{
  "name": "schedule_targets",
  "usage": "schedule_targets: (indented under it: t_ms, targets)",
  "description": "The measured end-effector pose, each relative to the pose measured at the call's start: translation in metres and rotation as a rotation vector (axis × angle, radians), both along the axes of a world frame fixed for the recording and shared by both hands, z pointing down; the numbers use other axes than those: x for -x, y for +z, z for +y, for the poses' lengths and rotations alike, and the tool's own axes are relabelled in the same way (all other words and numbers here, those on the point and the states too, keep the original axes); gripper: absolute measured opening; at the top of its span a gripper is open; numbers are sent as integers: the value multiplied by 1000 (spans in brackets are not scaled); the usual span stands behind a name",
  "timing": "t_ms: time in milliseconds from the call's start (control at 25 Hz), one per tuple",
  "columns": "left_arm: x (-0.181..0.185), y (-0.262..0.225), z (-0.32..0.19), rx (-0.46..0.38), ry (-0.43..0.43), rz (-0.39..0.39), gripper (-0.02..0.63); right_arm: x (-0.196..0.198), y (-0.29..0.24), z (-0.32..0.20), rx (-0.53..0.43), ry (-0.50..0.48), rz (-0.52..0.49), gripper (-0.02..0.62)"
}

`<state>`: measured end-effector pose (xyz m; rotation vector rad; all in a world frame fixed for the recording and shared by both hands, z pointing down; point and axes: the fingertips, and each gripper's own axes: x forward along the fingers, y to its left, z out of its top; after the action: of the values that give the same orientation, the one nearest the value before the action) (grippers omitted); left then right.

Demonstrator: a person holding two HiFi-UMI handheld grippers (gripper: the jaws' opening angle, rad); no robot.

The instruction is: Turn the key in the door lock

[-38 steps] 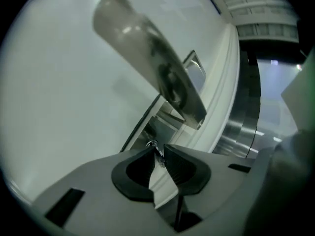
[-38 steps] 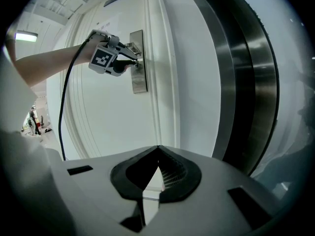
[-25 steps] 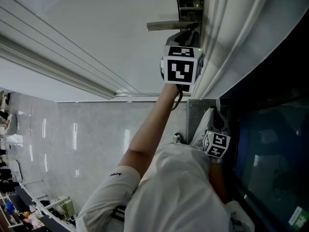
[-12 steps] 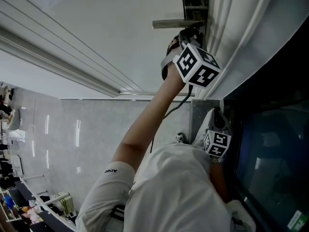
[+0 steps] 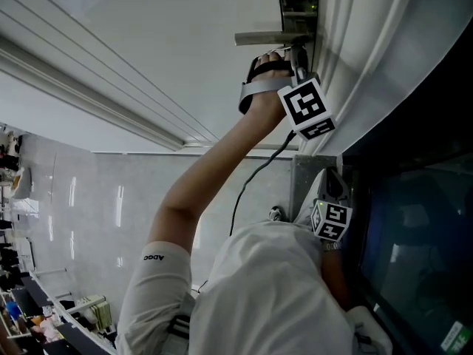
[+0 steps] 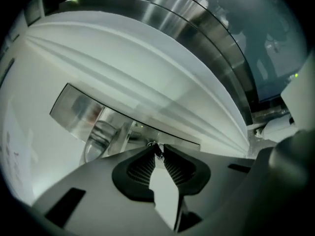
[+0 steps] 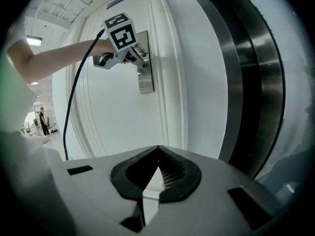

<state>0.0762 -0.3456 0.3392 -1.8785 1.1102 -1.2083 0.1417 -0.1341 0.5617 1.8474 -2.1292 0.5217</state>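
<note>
A silver lock plate [image 5: 298,6] with a lever handle [image 5: 266,38] is set into the white door [image 5: 170,43]. My left gripper [image 5: 298,52] is raised to the plate just below the handle. In the left gripper view its jaws [image 6: 156,149] are pinched on a small metal key [image 6: 158,152] at the plate [image 6: 78,113]. The right gripper view shows the left gripper [image 7: 139,59] at the plate [image 7: 145,80] from the side. My right gripper [image 5: 330,220] hangs low beside the person's body, apart from the door, and its jaws [image 7: 157,150] meet with nothing between them.
White door-frame mouldings [image 5: 347,65] run beside the lock, then a dark metal and glass panel [image 5: 414,220]. A black cable [image 5: 251,183] hangs from the left gripper along the forearm. A glossy tiled floor [image 5: 96,213] lies behind the person.
My left gripper has rolled about its own axis at the lock, so its marker cube now shows another face. The forearm turned with it. The right gripper has stayed put.
</note>
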Motion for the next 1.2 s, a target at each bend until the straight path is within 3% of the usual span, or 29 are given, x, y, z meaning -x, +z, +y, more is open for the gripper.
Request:
schedule_targets:
  t_ms: [120,360,480,560,600,640,680,760,840,920,1080,1120,1200]
  targets:
    - [0,1,0,-29,23,-65,63,-2,0,1,-2,8,3,2]
    - [3,-3,7,-47,59,115,63,-3,-1,6,5,8,8,2]
    - [3,-6,12,-101,63,180,141,-10,2,7,17,22,10,2]
    - [8,-3,15,-106,47,219,150,-12,3,8,20,25,14,2]
    - [11,-2,17,-91,40,287,150,-12,3,8,23,25,18,2]
    - [14,-2,20,-63,38,408,149,-12,4,9,26,23,21,2]
    - [16,-5,24,-18,44,583,149,-12,5,9,29,19,23,2]
    - [20,-11,31,147,74,1044,149,-11,6,9,35,8,28,2]
    - [21,-14,33,375,95,1498,150,-9,7,9,38,-1,32,2]
    - [25,-16,30,553,91,1849,149,-8,7,9,39,-6,34,2]
    - [29,-9,19,909,17,2481,149,-10,8,9,45,-8,38,2]
    - [29,-5,15,984,-5,2602,149,-12,9,9,47,-6,39,2]
    - [29,-3,10,1037,-19,2695,149,-14,9,10,50,0,41,2]
